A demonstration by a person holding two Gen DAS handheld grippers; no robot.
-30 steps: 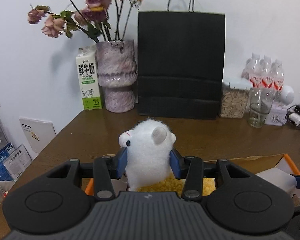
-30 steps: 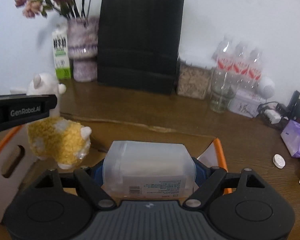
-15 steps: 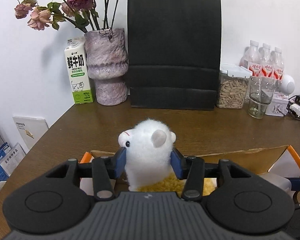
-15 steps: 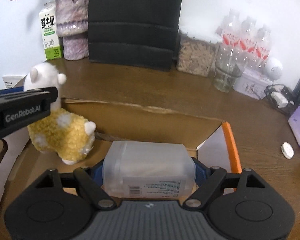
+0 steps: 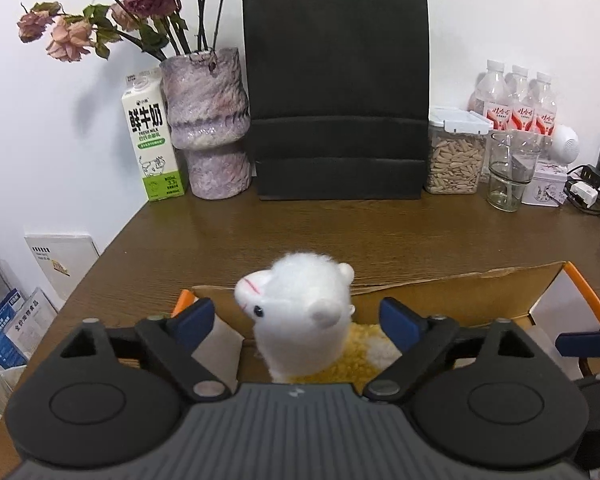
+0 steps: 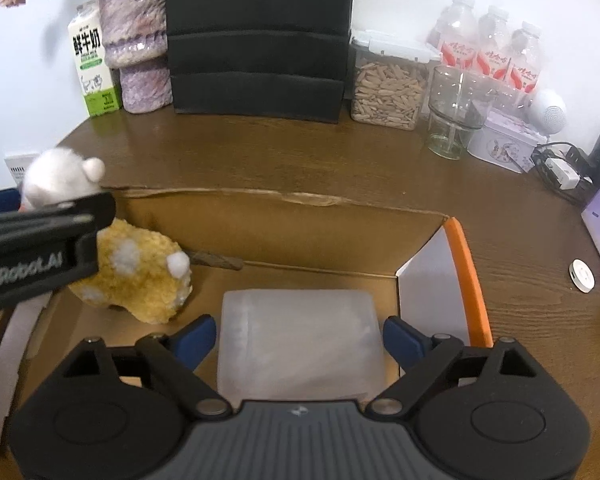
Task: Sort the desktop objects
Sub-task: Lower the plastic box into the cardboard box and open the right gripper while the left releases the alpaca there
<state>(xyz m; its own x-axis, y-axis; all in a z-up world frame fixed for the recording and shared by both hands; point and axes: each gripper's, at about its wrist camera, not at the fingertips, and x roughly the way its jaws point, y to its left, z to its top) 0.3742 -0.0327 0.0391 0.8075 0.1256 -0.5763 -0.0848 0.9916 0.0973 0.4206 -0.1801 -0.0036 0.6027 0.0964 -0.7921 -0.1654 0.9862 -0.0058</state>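
Left claw [image 5: 298,318] opening, plush alpaca [image 5: 300,312] standing between its pads untouched, right claw [image 6: 298,336] opening, translucent plastic box [image 6: 298,340] lying between its pads, both inside cardboard box [image 6: 280,228] on worktop [image 6: 260,152]

Each hand-held gripper [image 5: 300,320] has black linkage arms, blue pads [image 6: 192,336], silver screws.
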